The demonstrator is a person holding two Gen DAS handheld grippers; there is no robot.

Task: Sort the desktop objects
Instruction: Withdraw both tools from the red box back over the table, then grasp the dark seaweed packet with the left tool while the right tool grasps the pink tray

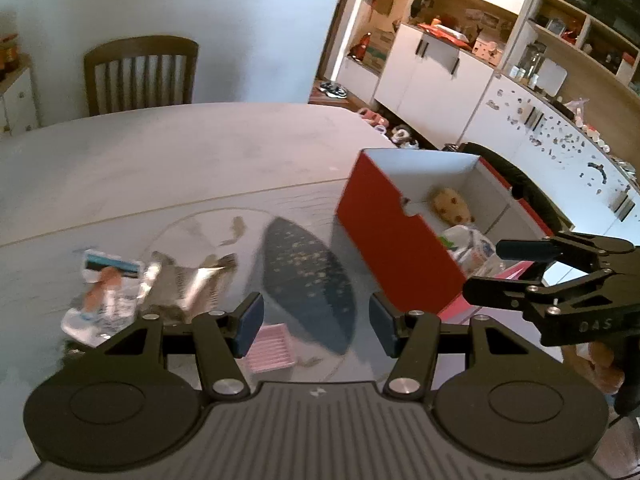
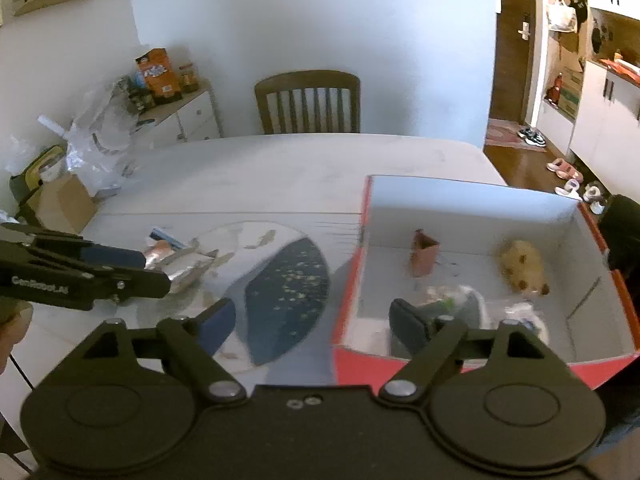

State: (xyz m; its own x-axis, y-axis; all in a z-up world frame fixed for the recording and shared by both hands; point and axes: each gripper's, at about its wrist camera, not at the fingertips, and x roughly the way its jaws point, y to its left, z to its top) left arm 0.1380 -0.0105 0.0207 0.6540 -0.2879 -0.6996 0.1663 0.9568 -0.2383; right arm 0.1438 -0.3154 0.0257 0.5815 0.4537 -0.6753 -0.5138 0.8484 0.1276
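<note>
A red box [image 1: 394,248] with a white inside stands on the right of the table; it also shows in the right wrist view [image 2: 472,216]. In it lie a tan plush toy [image 2: 522,266], a small brown piece [image 2: 423,258] and plastic packets [image 2: 460,300]. Silver snack packets [image 1: 184,280] and a clear packet [image 1: 104,292] lie on the table at the left. A small pink item [image 1: 270,346] lies under my left gripper [image 1: 316,322], which is open and empty. My right gripper [image 2: 316,322] is open and empty, straddling the box's near left wall.
A round mat with a dark blue patterned part [image 1: 308,276] lies on the grey table [image 1: 180,152]. A wooden chair [image 2: 308,100] stands at the far side. Cabinets [image 1: 440,72] and shoes are to the right, a cluttered side cabinet [image 2: 176,116] to the left.
</note>
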